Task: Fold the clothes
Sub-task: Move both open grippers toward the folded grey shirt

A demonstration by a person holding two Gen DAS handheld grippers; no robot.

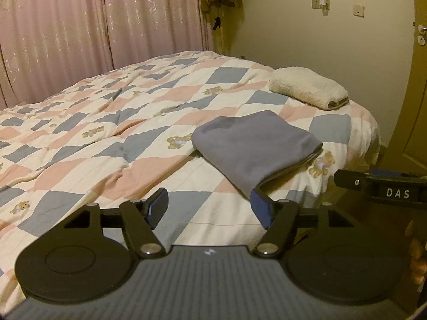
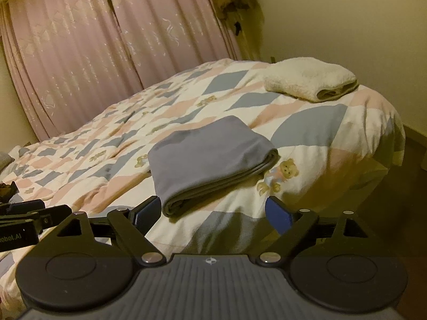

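My left gripper [image 1: 210, 208] and right gripper [image 2: 213, 213] gape empty before the folded grey cloth [image 2: 210, 160] on the bed [image 1: 106, 138].

The right hand-held gripper [image 1: 379, 184] is cut off at the frame edge; the grey cloth's [image 1: 253, 146] near corner hides behind a finger.

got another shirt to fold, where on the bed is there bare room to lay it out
Bare quilt stretches from the grey folded cloth toward the pink curtains. The bed's right side is crowded: the grey cloth, then the cream towel at the far corner.
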